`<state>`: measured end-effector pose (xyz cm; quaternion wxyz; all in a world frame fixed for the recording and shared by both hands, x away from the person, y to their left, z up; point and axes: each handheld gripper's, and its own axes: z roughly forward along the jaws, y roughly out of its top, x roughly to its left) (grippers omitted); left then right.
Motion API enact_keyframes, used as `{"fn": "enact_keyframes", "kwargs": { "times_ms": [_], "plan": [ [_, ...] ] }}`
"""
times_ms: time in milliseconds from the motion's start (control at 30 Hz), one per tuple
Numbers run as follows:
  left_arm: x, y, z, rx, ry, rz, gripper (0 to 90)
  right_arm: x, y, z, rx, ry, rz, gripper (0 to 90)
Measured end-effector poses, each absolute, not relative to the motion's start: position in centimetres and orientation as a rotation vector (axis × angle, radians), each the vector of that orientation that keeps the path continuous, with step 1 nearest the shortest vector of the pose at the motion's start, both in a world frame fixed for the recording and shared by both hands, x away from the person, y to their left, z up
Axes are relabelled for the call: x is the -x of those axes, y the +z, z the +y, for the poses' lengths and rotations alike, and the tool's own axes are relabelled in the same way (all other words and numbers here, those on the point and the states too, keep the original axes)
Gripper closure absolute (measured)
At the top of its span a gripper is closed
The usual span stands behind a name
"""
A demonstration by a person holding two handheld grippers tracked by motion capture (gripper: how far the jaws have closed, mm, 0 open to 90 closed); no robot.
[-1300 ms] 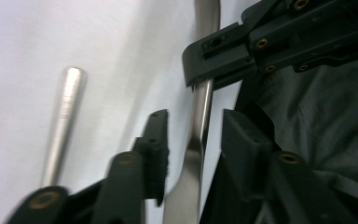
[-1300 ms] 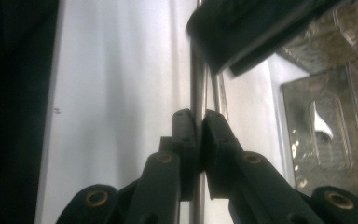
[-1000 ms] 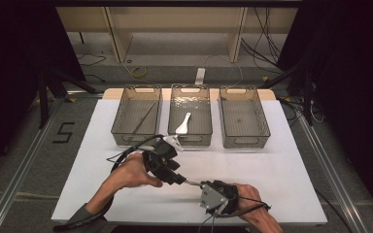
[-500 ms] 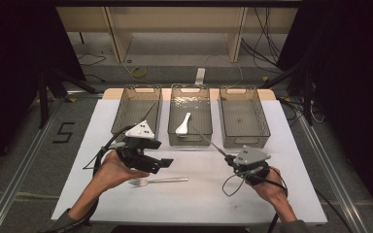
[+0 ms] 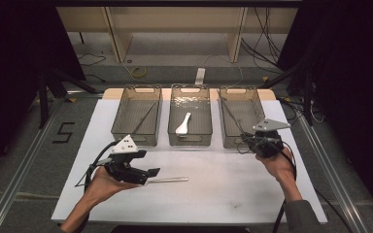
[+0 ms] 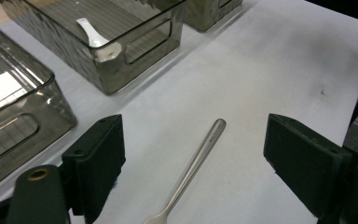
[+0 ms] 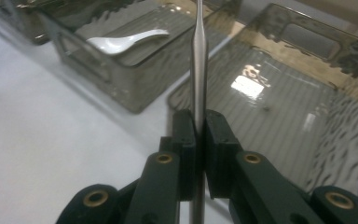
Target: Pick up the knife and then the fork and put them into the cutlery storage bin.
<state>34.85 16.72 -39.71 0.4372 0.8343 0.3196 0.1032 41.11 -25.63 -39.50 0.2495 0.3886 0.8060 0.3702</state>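
A metal utensil [image 5: 170, 180] lies on the white table near the front, its handle [image 6: 193, 161] pointing away between the wide-apart jaws of my left gripper [image 6: 196, 140]. In the high view, that gripper [image 5: 150, 174] is open and low at the utensil's left end. My right gripper [image 7: 198, 121] is shut on a thin metal utensil [image 7: 198, 56], held over the right bin [image 7: 284, 116]. The high view has this gripper [image 5: 245, 138] at the right bin's [image 5: 240, 97] near edge, with the thin utensil [image 5: 230, 114] slanting up over the bin.
Three clear bins stand in a row at the back of the table. The left bin [image 5: 126, 121] holds a thin stick [image 5: 144, 118]. The middle bin [image 5: 199, 121] holds a white spoon [image 5: 183, 124]. Cables trail from both grippers.
The grippers were together at the front centre. The right one has since carried the thin utensil right and back to the right bin, while the left stayed by the utensil lying on the table.
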Motion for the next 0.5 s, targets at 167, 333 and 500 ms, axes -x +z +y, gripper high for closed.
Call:
{"fn": "enact_keyframes", "kwargs": {
  "times_ms": [167, 333, 500],
  "plan": [
    [-34.6, -40.4, 17.6, -2.039, 0.276, 0.822, 20.1, -43.2, -38.5, -26.0, -1.136, 0.980, 2.167, 84.9],
    [-34.6, -41.2, 17.9, -2.050, 0.291, 0.854, 20.0, -45.3, -38.2, -26.3, -1.197, 0.978, 2.159, 84.8],
    [-34.5, -41.6, 18.2, -2.044, 0.294, 0.868, 19.8, -47.2, -38.2, -26.3, -1.245, 0.931, 2.150, 84.8]
  ]
}}
